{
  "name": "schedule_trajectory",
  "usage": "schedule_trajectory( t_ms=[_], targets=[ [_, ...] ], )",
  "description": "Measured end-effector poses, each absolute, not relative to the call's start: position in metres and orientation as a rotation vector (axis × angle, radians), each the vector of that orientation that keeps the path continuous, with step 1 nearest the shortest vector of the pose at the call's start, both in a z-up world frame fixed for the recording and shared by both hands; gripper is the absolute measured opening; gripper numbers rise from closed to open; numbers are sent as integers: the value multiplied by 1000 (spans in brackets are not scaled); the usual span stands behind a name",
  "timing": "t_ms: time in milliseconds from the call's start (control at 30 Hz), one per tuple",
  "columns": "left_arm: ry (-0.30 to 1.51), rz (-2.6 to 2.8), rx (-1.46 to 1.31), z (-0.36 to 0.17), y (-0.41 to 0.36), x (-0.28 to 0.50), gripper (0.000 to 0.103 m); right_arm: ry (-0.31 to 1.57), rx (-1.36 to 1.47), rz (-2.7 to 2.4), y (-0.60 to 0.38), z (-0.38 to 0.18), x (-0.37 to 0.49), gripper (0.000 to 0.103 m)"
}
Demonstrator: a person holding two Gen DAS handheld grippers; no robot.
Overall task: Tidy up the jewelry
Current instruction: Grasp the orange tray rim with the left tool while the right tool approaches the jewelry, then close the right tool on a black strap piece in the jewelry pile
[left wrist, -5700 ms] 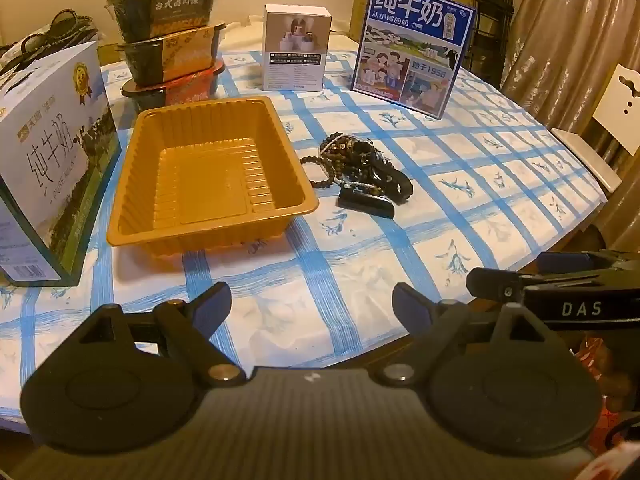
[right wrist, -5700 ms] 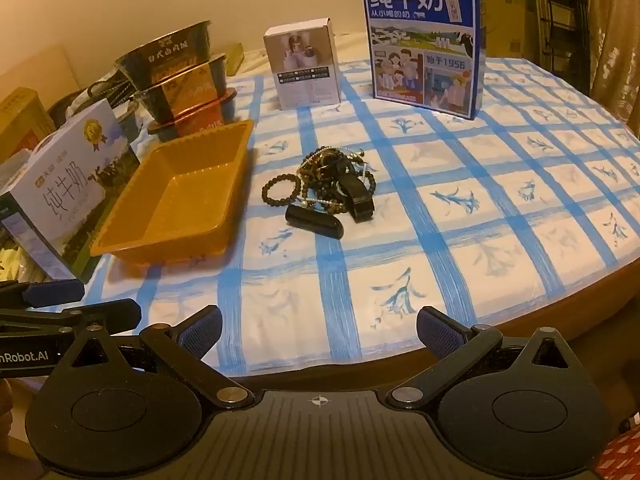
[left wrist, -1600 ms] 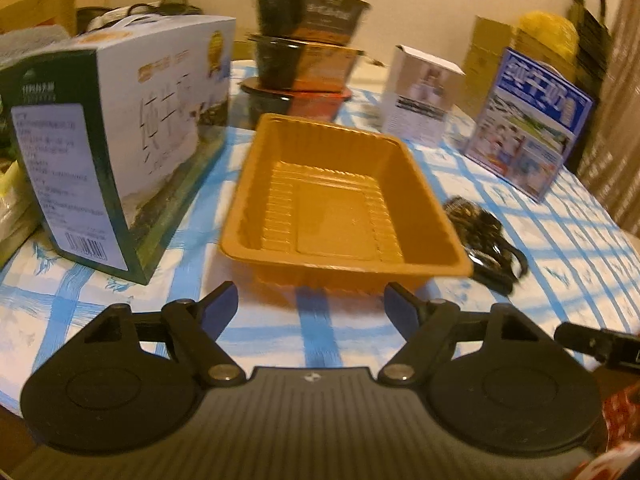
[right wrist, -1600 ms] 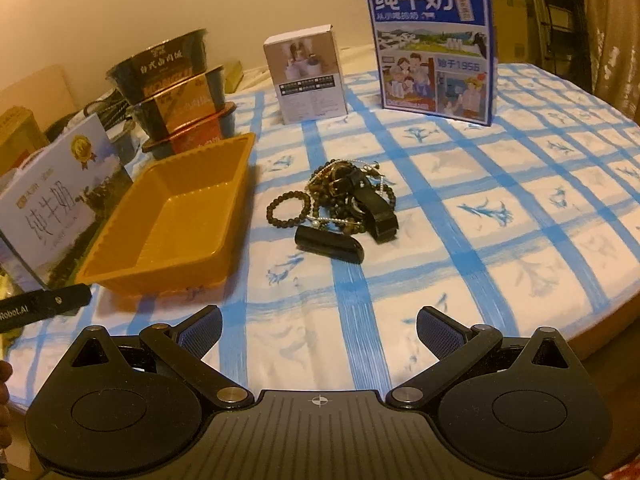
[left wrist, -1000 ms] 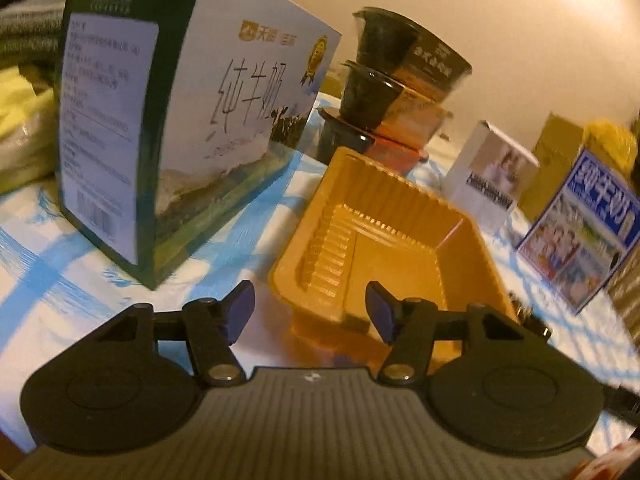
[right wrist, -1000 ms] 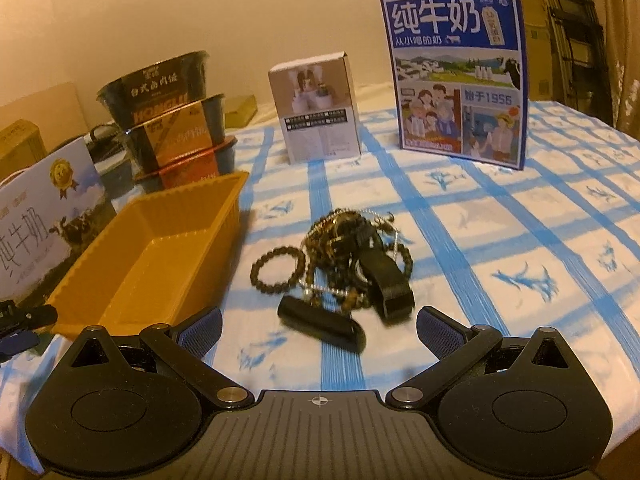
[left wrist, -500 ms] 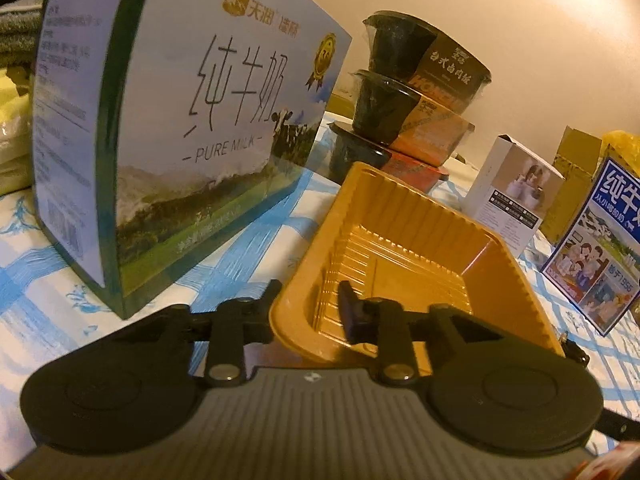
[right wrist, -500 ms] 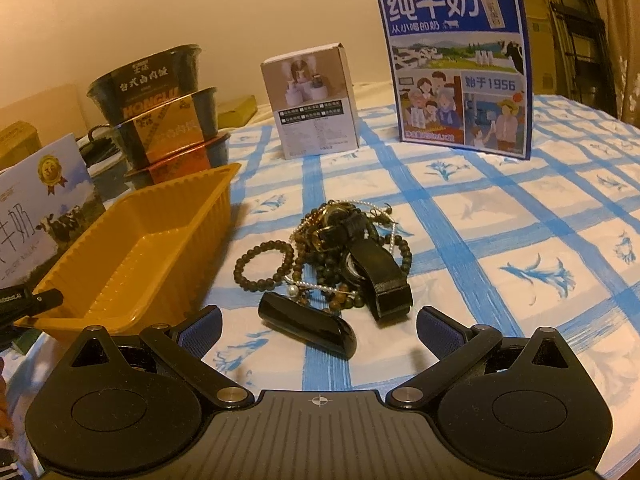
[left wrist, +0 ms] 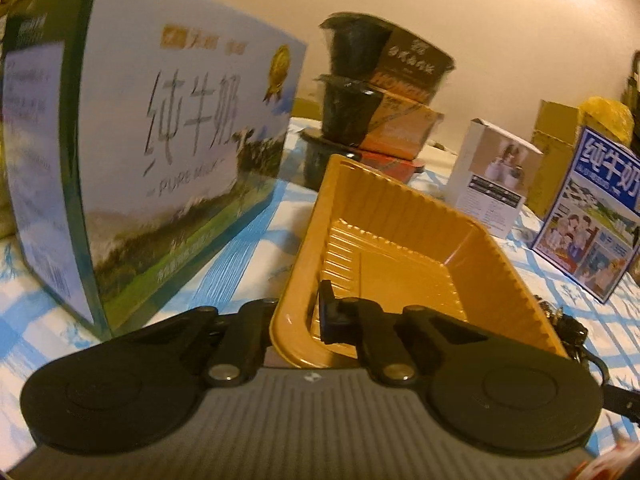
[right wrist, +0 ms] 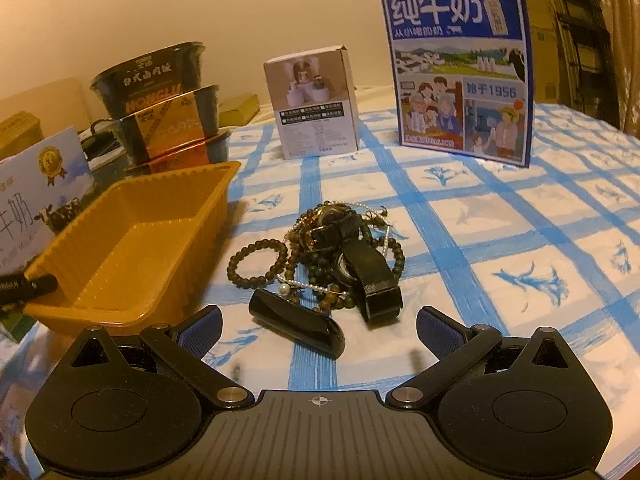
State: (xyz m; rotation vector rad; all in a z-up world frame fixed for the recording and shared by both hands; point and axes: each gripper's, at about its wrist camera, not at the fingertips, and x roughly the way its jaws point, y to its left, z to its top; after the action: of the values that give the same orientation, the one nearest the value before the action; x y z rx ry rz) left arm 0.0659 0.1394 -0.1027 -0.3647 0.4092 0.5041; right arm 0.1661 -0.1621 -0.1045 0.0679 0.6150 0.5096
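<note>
Left wrist view: the left gripper (left wrist: 298, 316) has just closed its fingers on the near corner wall of the orange tray (left wrist: 400, 216), one finger outside and one inside, where a second ago they stood spread in front of it. By my reading the tray is now secured, ready to be steadied or drawn toward the jewelry. The outer fingertip is hidden behind the wall, and the milk carton (left wrist: 152, 152) is blurred.

Right wrist view: the right gripper (right wrist: 320, 330) hovers wide open and empty just short of the jewelry pile (right wrist: 332, 256), which lies on the tabletop (right wrist: 500, 240) beside the tray. The tangled strands are hard to separate.
</note>
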Motion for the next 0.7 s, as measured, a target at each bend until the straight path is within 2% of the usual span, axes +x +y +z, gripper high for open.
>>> schedule_trajectory(
  t_ms=[33,133,233,300,700],
  targets=[
    [406,495,-342,-100,138,65,6,615,54,522,-161,-104,166,87],
    [410,478,-280,-93,134,63,5,627,4,563,-157,-105,168,66],
    [426,473,-260,-89,135,64,5,628,-70,618,-148,-107,168,48],
    [427,472,-245,-87,136,66,5,624,-117,654,-141,-107,170,39],
    [447,451,-220,-84,137,70,4,624,-408,716,-107,-127,189,36]
  ],
)
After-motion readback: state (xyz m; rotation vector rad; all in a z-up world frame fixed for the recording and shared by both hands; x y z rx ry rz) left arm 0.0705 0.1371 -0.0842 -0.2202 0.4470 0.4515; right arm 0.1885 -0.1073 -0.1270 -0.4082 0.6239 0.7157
